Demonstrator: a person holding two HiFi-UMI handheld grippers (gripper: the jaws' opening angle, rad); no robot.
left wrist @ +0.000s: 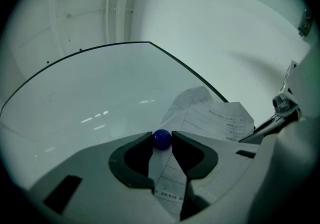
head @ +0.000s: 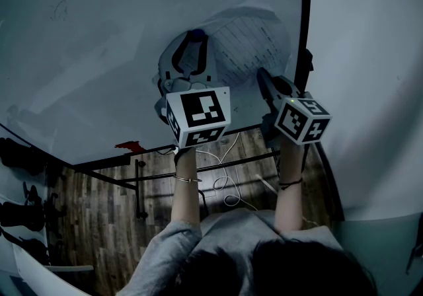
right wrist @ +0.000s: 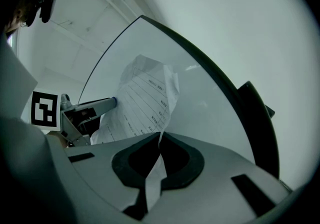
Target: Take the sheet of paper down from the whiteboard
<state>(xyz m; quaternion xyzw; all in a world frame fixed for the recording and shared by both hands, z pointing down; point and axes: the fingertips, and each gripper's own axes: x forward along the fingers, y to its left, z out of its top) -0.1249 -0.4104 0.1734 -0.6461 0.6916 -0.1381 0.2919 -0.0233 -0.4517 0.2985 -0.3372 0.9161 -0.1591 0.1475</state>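
- A person faces a whiteboard [head: 99, 57] with a gripper in each raised hand.
- A printed sheet of paper [right wrist: 145, 98] hangs crumpled against the board near its dark right edge, bulging away from the surface.
- The left gripper [head: 192, 38] has its jaws closed on a small round blue magnet [left wrist: 161, 138] that sits on the sheet's left part.
- The right gripper [right wrist: 160, 137] has its jaws pressed together on the sheet's lower edge, with a strip of paper running down between them.
- The two grippers are near each other, left one higher.
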